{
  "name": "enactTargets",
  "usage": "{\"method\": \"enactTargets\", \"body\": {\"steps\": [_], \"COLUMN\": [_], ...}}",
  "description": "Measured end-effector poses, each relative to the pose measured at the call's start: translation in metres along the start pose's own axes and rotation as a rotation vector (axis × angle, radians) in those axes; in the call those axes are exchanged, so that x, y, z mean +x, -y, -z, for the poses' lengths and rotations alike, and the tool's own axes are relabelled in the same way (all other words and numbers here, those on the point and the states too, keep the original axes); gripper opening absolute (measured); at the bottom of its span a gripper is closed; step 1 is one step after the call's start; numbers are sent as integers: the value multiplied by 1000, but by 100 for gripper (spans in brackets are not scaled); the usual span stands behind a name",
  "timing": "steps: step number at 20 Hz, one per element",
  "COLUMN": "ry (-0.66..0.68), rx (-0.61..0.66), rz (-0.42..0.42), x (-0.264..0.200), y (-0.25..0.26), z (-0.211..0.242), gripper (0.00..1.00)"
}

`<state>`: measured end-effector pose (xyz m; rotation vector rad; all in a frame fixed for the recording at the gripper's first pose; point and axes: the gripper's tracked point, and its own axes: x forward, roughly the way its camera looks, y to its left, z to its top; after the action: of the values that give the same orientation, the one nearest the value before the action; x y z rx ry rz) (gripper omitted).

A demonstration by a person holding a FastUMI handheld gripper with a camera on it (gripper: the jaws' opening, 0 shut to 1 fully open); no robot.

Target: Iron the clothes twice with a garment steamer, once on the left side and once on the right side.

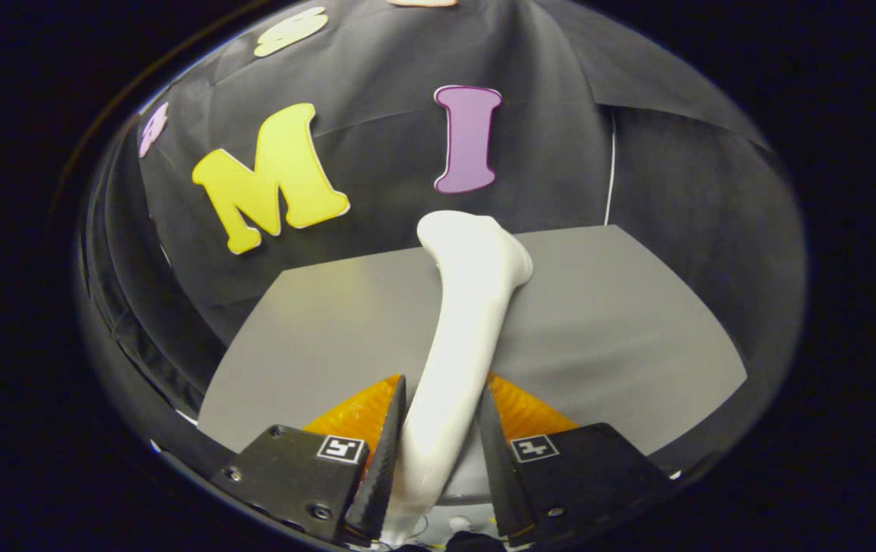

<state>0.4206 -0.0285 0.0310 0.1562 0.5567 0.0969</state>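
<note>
Between our claw's (441,429) fingers sat the white steamer (460,337), gripped on its handle above the grey table (637,337). We advised holding firm, head level.

Steamer (462,337) between fingers (385,452), over table (621,322)

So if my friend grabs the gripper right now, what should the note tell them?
Gripper: fingers closed on the white garment steamer's handle, one on each side.
Steamer: its head points ahead, beyond the fingers, over the grey table, near the black cloth wall.
Done: steamer picked up and held.
Left: I can't tell whether any pass is finished; reckon on both the left and right side passes.
</note>
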Motion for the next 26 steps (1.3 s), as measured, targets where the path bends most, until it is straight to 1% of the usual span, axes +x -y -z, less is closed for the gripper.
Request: {"method": "enactTargets", "body": {"steps": [2, 3, 5, 9, 12, 18, 26], "ry": [-3, 1, 21, 57, 122, 225, 406], "rx": [48, 64, 68, 85, 62, 38, -45], "rz": [-25, -36, -52, -97, -151, -195, -259], "x": [0, -1, -5, -23, -49, -102, -188], "y": [-6, -9, -12, -29, -49, -98, -204], "z": [-1, 0, -3, -1, -3, -8, -11], "gripper": [47, 41, 37, 33, 31, 31, 30]}}
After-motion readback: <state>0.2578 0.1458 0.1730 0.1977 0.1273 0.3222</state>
